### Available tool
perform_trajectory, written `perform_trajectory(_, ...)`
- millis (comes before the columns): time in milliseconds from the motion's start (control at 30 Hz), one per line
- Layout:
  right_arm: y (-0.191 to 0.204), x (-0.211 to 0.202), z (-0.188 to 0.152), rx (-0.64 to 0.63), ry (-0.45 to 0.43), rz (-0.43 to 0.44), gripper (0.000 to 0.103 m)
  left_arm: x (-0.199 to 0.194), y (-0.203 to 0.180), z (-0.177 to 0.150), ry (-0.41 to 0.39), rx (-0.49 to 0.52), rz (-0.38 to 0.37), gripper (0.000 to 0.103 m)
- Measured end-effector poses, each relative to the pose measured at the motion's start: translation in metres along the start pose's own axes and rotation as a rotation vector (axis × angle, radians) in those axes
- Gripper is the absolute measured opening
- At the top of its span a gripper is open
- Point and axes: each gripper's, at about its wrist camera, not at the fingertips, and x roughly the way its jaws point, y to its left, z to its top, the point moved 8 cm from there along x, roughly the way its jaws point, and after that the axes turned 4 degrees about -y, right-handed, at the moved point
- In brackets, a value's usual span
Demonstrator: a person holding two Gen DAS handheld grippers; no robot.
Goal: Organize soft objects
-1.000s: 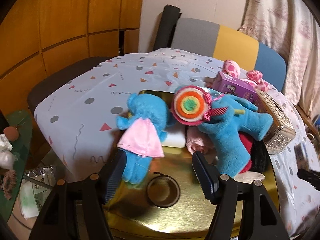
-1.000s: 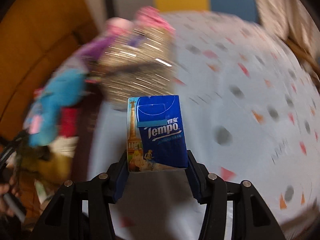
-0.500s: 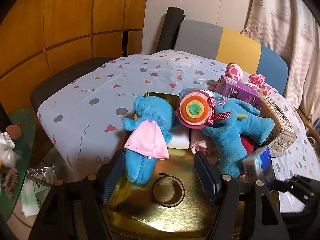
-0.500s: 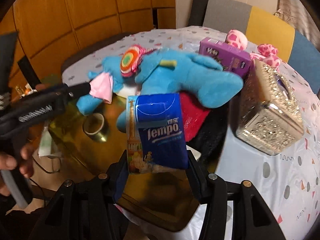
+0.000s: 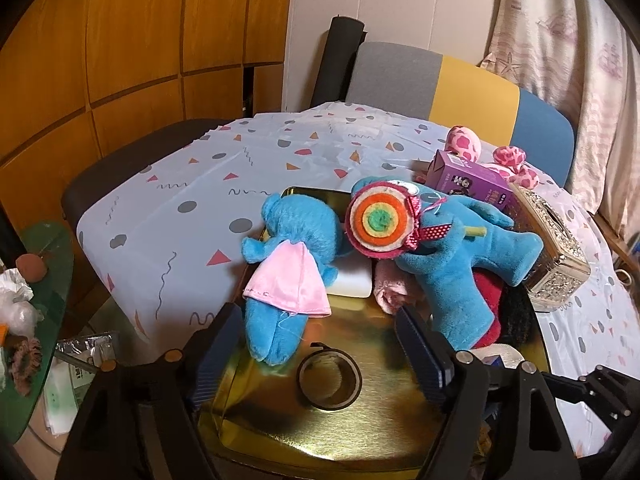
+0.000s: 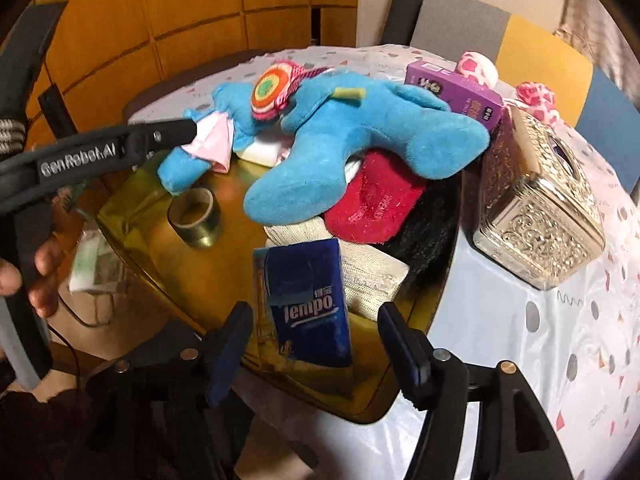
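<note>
Warm indoor light, fisheye bending and dark corners; glare on gold tray [image 5: 352,420]; right view slightly soft.

A roll of tape [image 5: 329,380] lies flat on the gold tray [image 5: 360,436]. An ornate silver tissue box [image 6: 536,216] stands on the patterned tablecloth [image 5: 192,204], just beside a purple carton [image 6: 456,94].

Two blue plush toys [image 5: 292,276] [image 5: 452,264], one tape roll [image 5: 329,379].

Tissue pack [image 6: 308,300] on tray [image 6: 152,216] — plush toys [image 6: 360,136] behind, tape roll [image 6: 196,216] left.
</note>
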Motion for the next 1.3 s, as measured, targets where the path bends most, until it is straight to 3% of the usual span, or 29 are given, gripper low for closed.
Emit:
perform_trajectory(233, -0.019, -0.033, 0.015, 0.136, -0.139, 0.0, 0.066, -0.015, -0.017, 0.004, -0.039, 0.025, -0.001, 0.087)
perform_trajectory(467, -0.076, -0.06, 0.019, 0.345, -0.233, -0.216, 0.067, -0.035, -0.056, 0.001, -0.089, 0.073, -0.045, 0.102)
perform_trajectory(633, -0.111, -0.068, 0.004, 0.453, -0.234, -0.326, 0.067, -0.04, -0.086, -0.006, -0.093, 0.117, -0.082, 0.103)
perform_trajectory(833, -0.121, -0.072, -0.005, 0.469, -0.249, -0.383, 0.067, -0.046, -0.107, -0.007, -0.116, 0.162, -0.096, 0.103)
perform_trajectory(1300, -0.112, -0.074, -0.004, 0.448, -0.267, -0.404, 0.067, -0.045, -0.101, -0.009, -0.113, 0.144, -0.075, 0.103)
